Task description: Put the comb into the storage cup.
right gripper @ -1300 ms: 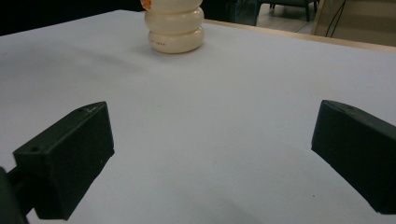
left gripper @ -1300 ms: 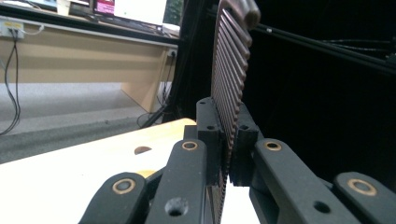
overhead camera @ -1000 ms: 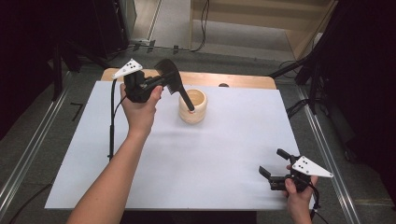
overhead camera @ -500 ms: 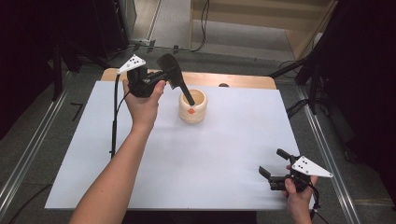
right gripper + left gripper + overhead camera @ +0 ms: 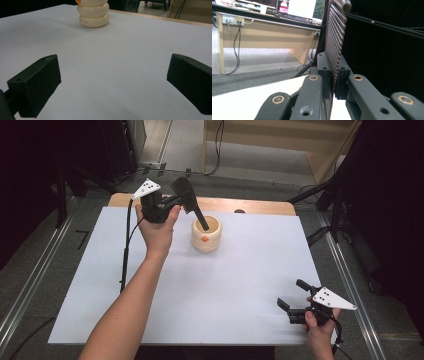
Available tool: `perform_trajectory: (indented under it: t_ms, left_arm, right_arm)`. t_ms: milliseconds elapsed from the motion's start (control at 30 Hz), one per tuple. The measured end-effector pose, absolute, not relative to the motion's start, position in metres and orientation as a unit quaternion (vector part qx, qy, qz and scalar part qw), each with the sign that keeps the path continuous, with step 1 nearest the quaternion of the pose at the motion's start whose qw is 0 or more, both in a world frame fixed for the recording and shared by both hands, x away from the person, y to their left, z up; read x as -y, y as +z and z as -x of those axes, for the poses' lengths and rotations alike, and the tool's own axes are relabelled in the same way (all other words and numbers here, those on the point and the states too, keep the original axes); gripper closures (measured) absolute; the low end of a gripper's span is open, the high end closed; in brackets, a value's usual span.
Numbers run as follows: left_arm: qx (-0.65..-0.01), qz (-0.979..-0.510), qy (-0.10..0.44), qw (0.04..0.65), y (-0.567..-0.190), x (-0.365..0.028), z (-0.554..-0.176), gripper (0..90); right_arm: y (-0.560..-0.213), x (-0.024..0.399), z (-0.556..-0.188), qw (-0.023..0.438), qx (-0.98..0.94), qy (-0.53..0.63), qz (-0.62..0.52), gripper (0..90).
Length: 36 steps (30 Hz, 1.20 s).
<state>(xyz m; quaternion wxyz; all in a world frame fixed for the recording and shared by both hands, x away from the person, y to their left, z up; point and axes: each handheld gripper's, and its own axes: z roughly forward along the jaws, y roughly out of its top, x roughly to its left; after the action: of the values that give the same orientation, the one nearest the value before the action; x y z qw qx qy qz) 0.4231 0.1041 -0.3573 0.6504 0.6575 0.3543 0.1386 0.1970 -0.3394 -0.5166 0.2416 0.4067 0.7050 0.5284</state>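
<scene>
Two grippers are at work over a white table (image 5: 210, 295). At the far left, the left gripper (image 5: 176, 206) pinches a black spatula (image 5: 189, 204). Its jaws press tight on the flat, ribbed blade, one on each side. In the left gripper view the blade (image 5: 334, 42) stands on edge between the pads and runs up and away. From above, the spatula is tilted. Its wide blade is up high by the gripper, on the far left. Its thin handle (image 5: 201, 220) slants down to the right and nearer, and the end dips into a cream cup (image 5: 207, 234). So the long line of the spatula runs from high on the far left to low on the right, in the cup. The cup stands upright at the far middle of the table, just right of the left hand (image 5: 157, 227). That arm reaches far across the table, and the hand grips from below with the wrist bent up.

The right gripper (image 5: 295, 301) is low at the near right, well apart from the cup. Its jaws stand wide with nothing between them, and they point left.
</scene>
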Motion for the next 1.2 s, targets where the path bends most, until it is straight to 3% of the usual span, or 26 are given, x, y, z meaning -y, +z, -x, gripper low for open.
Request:
perform_trajectory:
  t_ms: [1200]
  left_arm:
    - [-0.37,-0.677,0.145,0.62,-0.394,-0.079,-0.437,85.8]
  right_arm:
    - [-0.517,0.339,-0.197,0.241,-0.707,0.529,-0.403,0.0]
